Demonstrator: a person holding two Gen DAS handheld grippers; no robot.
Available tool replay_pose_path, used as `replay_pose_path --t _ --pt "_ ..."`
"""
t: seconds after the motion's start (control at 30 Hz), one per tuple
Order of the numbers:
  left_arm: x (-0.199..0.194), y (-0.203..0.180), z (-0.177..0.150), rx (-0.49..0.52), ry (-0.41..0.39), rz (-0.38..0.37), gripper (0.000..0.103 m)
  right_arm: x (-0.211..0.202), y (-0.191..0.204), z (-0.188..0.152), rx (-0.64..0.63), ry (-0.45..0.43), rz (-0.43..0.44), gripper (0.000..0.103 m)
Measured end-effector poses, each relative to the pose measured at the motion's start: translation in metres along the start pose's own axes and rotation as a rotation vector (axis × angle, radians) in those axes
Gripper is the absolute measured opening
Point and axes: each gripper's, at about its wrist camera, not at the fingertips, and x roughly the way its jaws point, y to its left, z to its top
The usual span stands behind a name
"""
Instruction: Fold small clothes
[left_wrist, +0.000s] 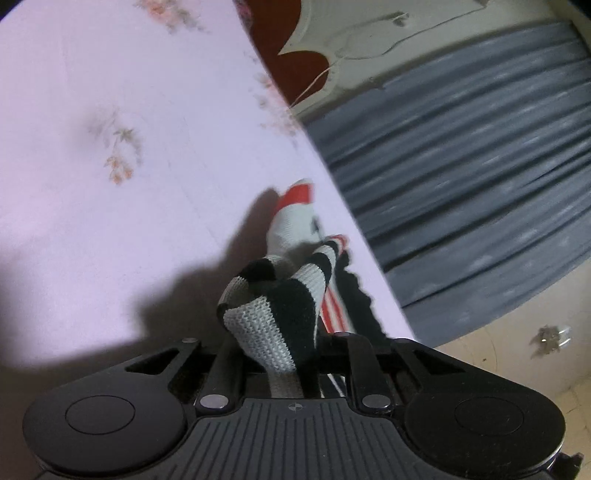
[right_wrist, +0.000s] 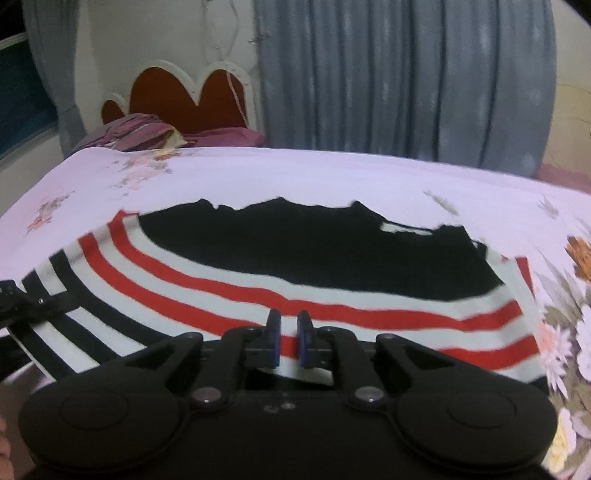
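A small knit garment (right_wrist: 295, 254) with black, white and red stripes lies spread on the pale floral bedsheet (right_wrist: 258, 173). In the left wrist view my left gripper (left_wrist: 284, 354) is shut on a bunched black-and-white striped part of the garment (left_wrist: 273, 310), lifted off the sheet. The rest trails forward near the bed edge. In the right wrist view my right gripper (right_wrist: 289, 332) hovers at the garment's near edge. Its blue fingertips (right_wrist: 273, 325) stand a narrow gap apart with nothing visibly between them. The left gripper (right_wrist: 18, 302) shows at the garment's left corner.
The bed edge (left_wrist: 354, 221) runs close beside the left gripper, with a grey curtain (left_wrist: 480, 184) beyond it. A red and white headboard (right_wrist: 184, 96) and a purple pillow (right_wrist: 140, 133) are at the far end of the bed.
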Motion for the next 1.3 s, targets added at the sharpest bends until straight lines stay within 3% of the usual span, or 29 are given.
replay_pose_path --t 0.07,0.27,0.47,0.67,0.8,0.97,1.13,1.2,1.27,1.3 --pt "0.009 0.018 -0.002 -0.072 0.026 0.012 0.016 0.023 0.001 -0.008 -0.036 0.102 -0.039 0.002" --pt "0.008 0.016 -0.001 -0.083 0.037 -0.014 0.016 0.018 -0.003 -0.012 -0.029 0.076 -0.035 0.002" --pt "0.004 0.005 0.004 -0.021 0.036 0.003 0.016 0.022 -0.002 -0.010 -0.038 0.083 -0.031 0.002" --pt "-0.005 -0.047 0.008 0.137 -0.008 -0.053 0.015 0.024 -0.007 -0.008 -0.047 0.094 0.004 0.002" --pt "-0.008 -0.090 -0.001 0.243 -0.021 -0.052 0.015 0.025 -0.014 -0.006 -0.049 0.099 0.052 0.002" --pt "-0.009 -0.150 -0.023 0.411 0.005 -0.051 0.015 0.005 -0.058 -0.004 0.128 0.047 0.133 0.007" --pt "0.005 -0.222 -0.073 0.636 0.081 -0.052 0.015 -0.036 -0.130 -0.009 0.259 -0.057 0.124 0.007" --pt "0.021 -0.248 -0.101 0.749 0.151 -0.018 0.015 -0.050 -0.162 -0.012 0.324 -0.084 0.109 0.009" --pt "0.042 -0.265 -0.137 0.843 0.237 0.021 0.016 -0.059 -0.189 -0.017 0.380 -0.084 0.111 0.018" --pt "0.055 -0.270 -0.156 0.876 0.292 0.043 0.024 -0.063 -0.203 -0.021 0.413 -0.078 0.122 0.023"
